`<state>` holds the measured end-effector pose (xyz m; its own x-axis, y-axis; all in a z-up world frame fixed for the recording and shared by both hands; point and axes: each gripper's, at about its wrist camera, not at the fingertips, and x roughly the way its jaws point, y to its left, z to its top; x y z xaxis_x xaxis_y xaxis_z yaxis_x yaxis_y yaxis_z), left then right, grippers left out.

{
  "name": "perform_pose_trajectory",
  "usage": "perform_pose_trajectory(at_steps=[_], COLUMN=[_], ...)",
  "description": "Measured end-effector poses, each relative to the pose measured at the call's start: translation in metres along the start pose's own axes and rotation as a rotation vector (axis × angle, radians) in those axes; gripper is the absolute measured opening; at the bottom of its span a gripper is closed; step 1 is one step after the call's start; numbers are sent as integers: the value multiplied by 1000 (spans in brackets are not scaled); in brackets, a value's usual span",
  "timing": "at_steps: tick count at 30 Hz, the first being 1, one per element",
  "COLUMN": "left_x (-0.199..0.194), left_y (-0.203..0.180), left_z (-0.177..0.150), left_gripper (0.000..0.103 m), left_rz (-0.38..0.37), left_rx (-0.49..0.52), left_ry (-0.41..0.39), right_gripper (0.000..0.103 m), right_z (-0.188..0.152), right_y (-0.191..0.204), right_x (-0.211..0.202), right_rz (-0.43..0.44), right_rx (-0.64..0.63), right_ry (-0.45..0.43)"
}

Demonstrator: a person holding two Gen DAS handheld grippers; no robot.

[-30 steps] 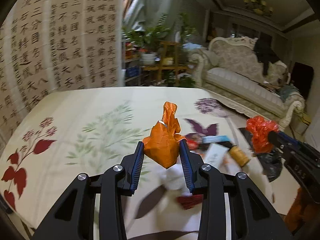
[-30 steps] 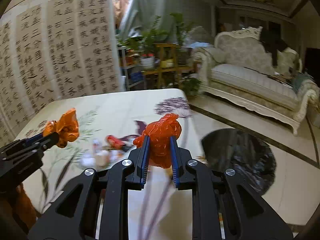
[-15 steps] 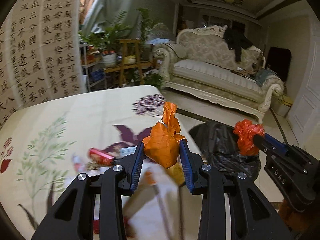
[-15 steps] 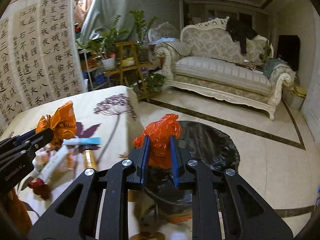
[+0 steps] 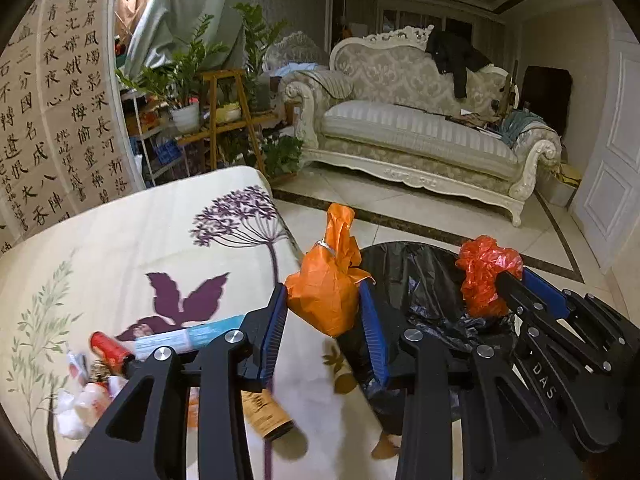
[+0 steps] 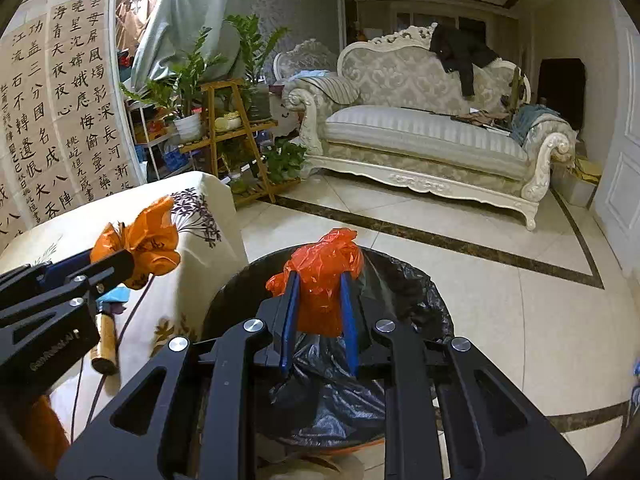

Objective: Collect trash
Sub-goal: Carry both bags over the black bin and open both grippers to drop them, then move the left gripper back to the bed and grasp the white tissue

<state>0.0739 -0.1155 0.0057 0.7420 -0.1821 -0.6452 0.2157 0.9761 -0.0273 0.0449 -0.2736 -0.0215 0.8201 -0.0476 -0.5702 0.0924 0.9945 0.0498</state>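
Both grippers have swung toward the black-lined trash bin [image 6: 404, 292]; right gripper [image 6: 319, 312] pinches red crumpled plastic [image 6: 320, 276] over it, left gripper [image 5: 324, 320] pinches orange knotted bag [image 5: 326, 292] at centre frame.

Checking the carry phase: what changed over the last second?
Both tools swung right, off the floral-cloth table toward the black-lined trash bin. The right tool with its crumpled red plastic bag now hangs over the bin; the left tool with its knotted orange plastic bag is at the table's edge. Both grips unchanged; nothing released.
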Motion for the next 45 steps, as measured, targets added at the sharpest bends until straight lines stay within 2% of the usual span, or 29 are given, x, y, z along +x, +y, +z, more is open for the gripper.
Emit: perform_pose_trajectory(at_steps=[2, 3, 4, 5, 6, 9, 12, 16, 21, 32, 39, 45], left_x=[6, 10, 12, 13, 13, 12, 10, 1, -14, -58, -85, -99], left_y=[-4, -5, -8, -9, -9, -9, -6, 4, 16, 59, 98, 136], left_z=[1, 1, 0, -1, -1, -2, 0, -1, -5, -20, -42, -71], left_gripper=[39, 43, 48, 59, 65, 70, 75, 77, 77, 77, 77, 77], left_rz=[2, 5, 9, 12, 15, 18, 35, 52, 66, 129, 201, 266], left_rx=[-3, 0, 0, 0, -3, -4, -11, -25, -35, -67, -100, -154], left_ry=[15, 24, 28, 28, 24, 19, 9, -4, -10, -27, -23, 11], right_gripper=[20, 22, 28, 30, 34, 38, 51, 62, 69, 70, 70, 70], right_z=[1, 0, 0, 0, -1, -1, 0, -1, -3, -14, -23, -35], right_y=[-3, -5, -7, -8, -9, -13, -15, -16, -11, 34, 68, 95], right_x=[4, 6, 9, 9, 10, 9, 7, 3, -5, -31, -47, -56], right_rz=[-5, -7, -6, -8, -15, -24, -34, -26, -2, 73, 125, 170], right_rx=[6, 13, 21, 27, 35, 50, 65, 97, 120, 82, 43, 11], right_ry=[2, 3, 7, 8, 8, 5, -1, 2, 11, 21, 24, 38])
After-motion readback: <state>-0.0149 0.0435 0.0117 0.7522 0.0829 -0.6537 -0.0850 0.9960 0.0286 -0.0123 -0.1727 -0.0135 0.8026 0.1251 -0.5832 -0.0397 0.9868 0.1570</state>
